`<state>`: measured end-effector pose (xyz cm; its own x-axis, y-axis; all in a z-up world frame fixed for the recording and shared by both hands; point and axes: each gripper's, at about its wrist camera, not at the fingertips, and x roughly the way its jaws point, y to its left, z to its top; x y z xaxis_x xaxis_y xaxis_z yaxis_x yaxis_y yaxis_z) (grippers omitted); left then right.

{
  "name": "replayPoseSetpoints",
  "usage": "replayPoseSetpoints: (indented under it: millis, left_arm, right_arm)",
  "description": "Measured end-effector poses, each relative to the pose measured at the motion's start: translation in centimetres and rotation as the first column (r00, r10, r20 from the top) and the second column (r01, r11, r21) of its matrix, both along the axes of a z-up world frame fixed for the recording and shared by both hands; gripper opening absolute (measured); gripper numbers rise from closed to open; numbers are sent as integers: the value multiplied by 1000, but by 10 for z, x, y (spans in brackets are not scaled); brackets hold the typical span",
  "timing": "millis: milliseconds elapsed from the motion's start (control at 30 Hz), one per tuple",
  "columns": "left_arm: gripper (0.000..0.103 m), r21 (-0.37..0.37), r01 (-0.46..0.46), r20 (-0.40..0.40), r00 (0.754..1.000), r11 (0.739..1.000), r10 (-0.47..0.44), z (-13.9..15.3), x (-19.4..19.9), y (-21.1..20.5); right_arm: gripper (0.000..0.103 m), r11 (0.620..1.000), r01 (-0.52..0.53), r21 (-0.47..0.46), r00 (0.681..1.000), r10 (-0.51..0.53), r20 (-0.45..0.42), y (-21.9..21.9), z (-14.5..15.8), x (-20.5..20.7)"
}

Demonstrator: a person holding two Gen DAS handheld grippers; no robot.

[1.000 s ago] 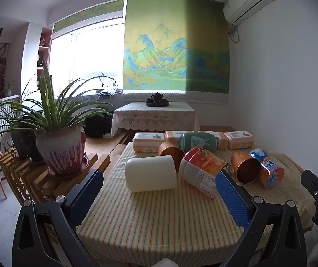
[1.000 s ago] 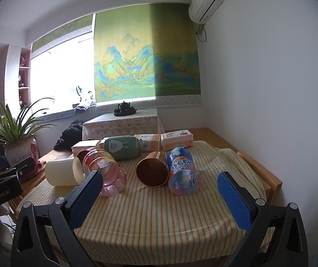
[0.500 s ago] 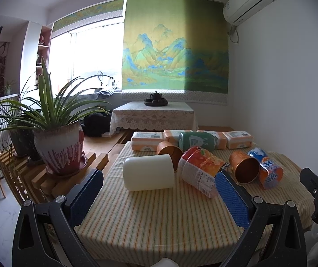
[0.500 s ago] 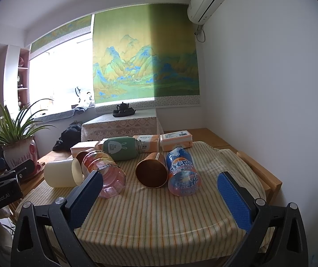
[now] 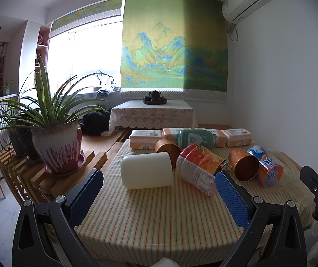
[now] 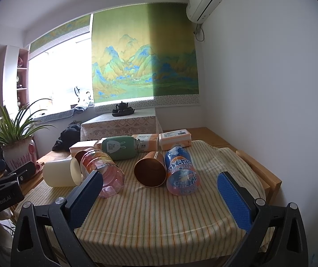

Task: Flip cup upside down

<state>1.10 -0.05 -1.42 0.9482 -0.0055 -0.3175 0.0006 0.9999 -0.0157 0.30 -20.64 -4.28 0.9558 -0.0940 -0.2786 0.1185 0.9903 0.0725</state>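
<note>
Approach, with nothing gripped and several cups lying on their sides.

We hold the left gripper point(image 5: 159, 189) and right gripper point(image 6: 160, 189) above the near edge of the yellow-striped tablecloth point(image 6: 150, 218), both with jaws spread wide and empty. The task names no particular cup; the likeliest, we judge, is the copper-coloured metal cup point(image 6: 150, 170) lying mouth towards us between the pink clear plastic bottle point(image 6: 102, 173) and the blue-and-orange soda bottle point(image 6: 181, 173), touching the latter. To do it well, we should close across its wall near the middle, lift clear of both bottles, then turn it mouth down. The cream cylindrical cup point(image 5: 146, 170) lies on its side to the left, with a second copper cup point(image 5: 167, 150) behind it. A potted spider plant point(image 5: 55, 142) stands on a slatted bench at the left; a landscape hanging point(image 5: 174, 53) covers the far wall.
</note>
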Motion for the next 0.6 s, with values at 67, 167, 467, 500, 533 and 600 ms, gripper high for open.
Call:
replayPoseSetpoints:
  millis: [67, 167, 467, 500, 533, 600]
  left_arm:
    - [102, 0, 3, 0, 1000, 1000, -3, 0, 0, 0]
    - [102, 6, 4, 0, 1000, 1000, -4, -1, 1, -1]
    - [102, 6, 8, -9, 1000, 1000, -8, -3, 4, -1]
    - [102, 7, 9, -12, 1000, 1000, -9, -4, 5, -1]
    - [102, 7, 11, -15, 1000, 1000, -11, -5, 6, -1]
    - [102, 8, 12, -21, 1000, 1000, -12, -6, 8, -3]
  right_arm:
    - [102, 1000, -1, 1, 1000, 1, -1, -1, -1, 0]
    - [102, 1000, -1, 3, 1000, 1, -3, -1, -1, 0]
    - [102, 1000, -2, 2, 1000, 2, -15, -4, -4, 3]
    - [102, 1000, -2, 2, 1000, 2, -17, -4, -5, 4]
    - [102, 1000, -3, 3, 1000, 3, -21, -5, -5, 5]
    - [102, 1000, -3, 8, 1000, 3, -29, -7, -7, 7]
